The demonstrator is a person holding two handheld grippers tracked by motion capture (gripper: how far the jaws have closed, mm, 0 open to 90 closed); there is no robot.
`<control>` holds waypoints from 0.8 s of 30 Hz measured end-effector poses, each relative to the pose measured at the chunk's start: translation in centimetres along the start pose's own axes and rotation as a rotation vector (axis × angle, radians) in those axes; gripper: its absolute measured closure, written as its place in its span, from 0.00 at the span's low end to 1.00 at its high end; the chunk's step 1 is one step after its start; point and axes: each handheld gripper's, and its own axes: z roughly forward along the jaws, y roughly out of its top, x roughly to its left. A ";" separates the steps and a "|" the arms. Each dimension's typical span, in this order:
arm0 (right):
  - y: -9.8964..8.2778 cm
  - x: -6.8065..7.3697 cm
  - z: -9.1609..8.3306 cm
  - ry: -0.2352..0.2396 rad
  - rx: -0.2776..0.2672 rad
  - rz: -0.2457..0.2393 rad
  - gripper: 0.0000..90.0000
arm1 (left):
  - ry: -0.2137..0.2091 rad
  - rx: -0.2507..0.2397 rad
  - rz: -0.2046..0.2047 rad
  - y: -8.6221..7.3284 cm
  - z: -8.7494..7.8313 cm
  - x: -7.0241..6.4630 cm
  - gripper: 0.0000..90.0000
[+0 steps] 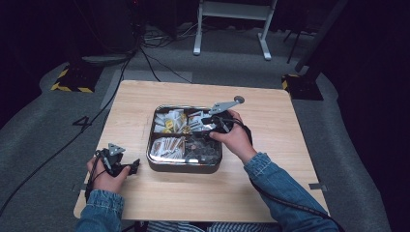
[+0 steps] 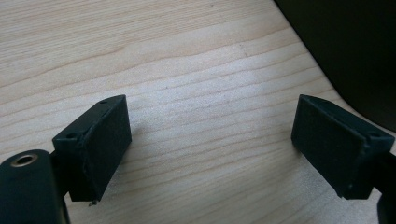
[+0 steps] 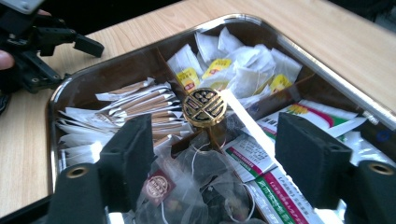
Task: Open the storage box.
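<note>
The right gripper [image 3: 210, 158] has its jaws apart, gripping nothing, over the metal tray [image 3: 327, 74]. Between the jaws lie mesh tea bags [image 3: 196, 186]. Beyond them stands the round gold knob [image 3: 204, 107], upright at the dividers' crossing. White sachets [image 3: 243, 65] lie beyond it. The left gripper [image 2: 210, 149] has its jaws apart over bare table [image 2: 187, 70].

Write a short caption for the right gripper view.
Open right claw above a divided metal tray of tea bags and sachets.

A recording studio or lab is suggested: the wooden table [image 1: 203, 193] is ringed by black curtains [image 1: 372, 58], cables [image 1: 154, 63] are trailed over grey carpet [image 1: 29, 140], and hazard-striped stand bases [image 1: 72, 79] are seen.
</note>
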 end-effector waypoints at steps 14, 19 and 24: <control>0.6 0.1 4.5 -0.001 0.023 0.014 0.32 | 0.000 0.002 0.003 0.1 0.1 0.0 0.14; 0.4 0.3 5.4 -0.008 0.038 -0.019 0.43 | 0.000 0.002 0.002 0.1 0.1 0.0 0.14; 0.5 0.4 5.8 -0.022 0.032 -0.035 0.48 | -0.001 0.002 0.002 0.1 0.1 0.0 0.14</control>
